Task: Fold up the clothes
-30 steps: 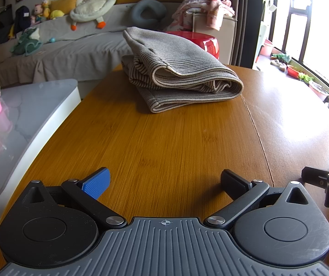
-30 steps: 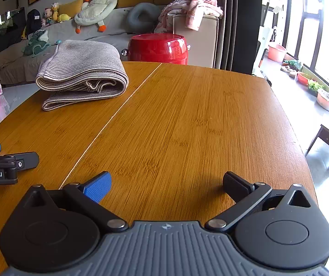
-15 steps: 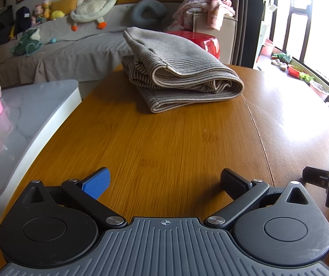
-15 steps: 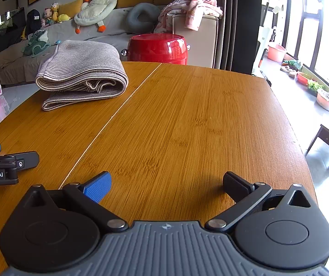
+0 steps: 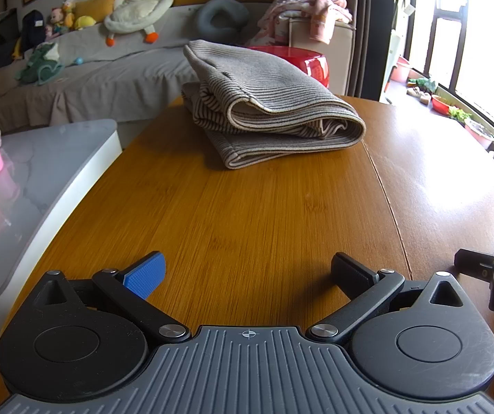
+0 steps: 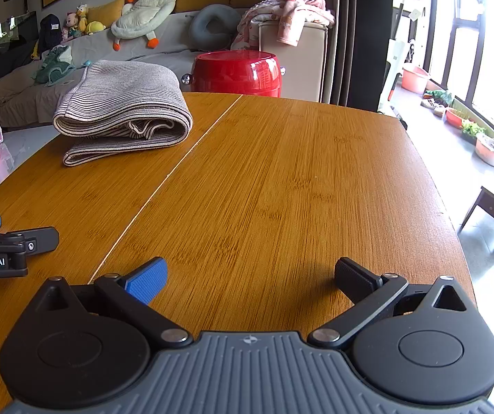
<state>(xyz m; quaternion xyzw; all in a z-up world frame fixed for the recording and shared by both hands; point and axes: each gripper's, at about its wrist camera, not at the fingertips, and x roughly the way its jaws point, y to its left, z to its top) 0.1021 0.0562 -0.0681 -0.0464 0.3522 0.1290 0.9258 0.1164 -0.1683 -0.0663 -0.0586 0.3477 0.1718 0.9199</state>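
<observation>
Left gripper (image 5: 247, 270): bottom of its own view, jaws spread wide, nothing between them, bare wooden table (image 5: 264, 214) beneath. The blue pad sits on the left finger, a black pad on the right. This same gripper shows at the left edge of the right wrist view.

Right gripper (image 6: 250, 272): bottom of its own view, jaws likewise spread wide and empty, poised over bare table. Its fingertips also appear at the right edge of the left wrist view.

Table: a thin seam (image 6: 167, 176) runs from near to far across the top.

Folded cloth (image 5: 267, 103): grey, finely striped, folded into a thick bundle, lying on the far part of the table, upper centre in the left view and upper left in the right view. It is well apart from both grippers and left of the seam.

Beyond the table edge: a red pot (image 6: 236, 72) in the upper centre, just past the far rim. Further back, a sofa (image 5: 109, 76) carrying a white stuffed duck (image 5: 140, 0) at the upper left.
</observation>
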